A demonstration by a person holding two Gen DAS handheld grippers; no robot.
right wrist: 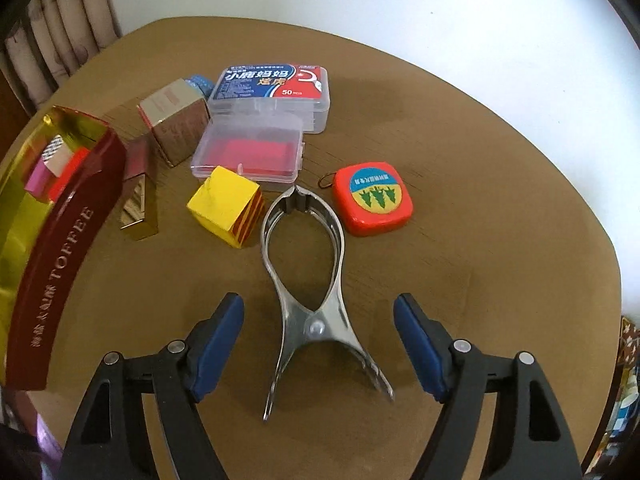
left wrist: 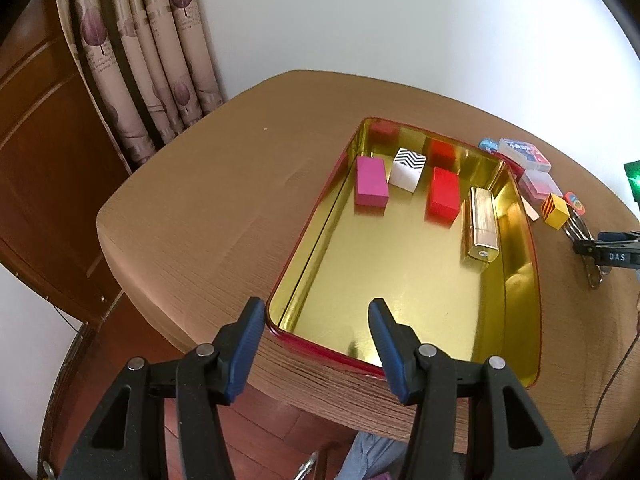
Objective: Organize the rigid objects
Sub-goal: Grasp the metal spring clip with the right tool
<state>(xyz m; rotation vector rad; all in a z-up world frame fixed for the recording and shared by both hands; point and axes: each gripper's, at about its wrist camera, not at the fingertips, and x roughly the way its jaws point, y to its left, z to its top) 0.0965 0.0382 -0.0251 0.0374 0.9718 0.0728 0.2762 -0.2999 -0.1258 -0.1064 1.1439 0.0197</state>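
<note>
Here metal clip [right wrist: 308, 280] points away

"TOFFEE" on the red tin's wall [right wrist: 68, 248], "50" on the clear box's label [right wrist: 272, 84], "DAS" on the right tool [left wrist: 616, 257]

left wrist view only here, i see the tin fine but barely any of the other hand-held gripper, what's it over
Observer: The right hand-held gripper is open over a metal spring clip lying flat on the table; its pads are not touching the clip.
Operator: which way does the clip point
Observer: Handles toward the gripper, nose away, toward the clear box.
Operator: anything near its right side
Observer: An orange tape measure, apart from the clip.
</note>
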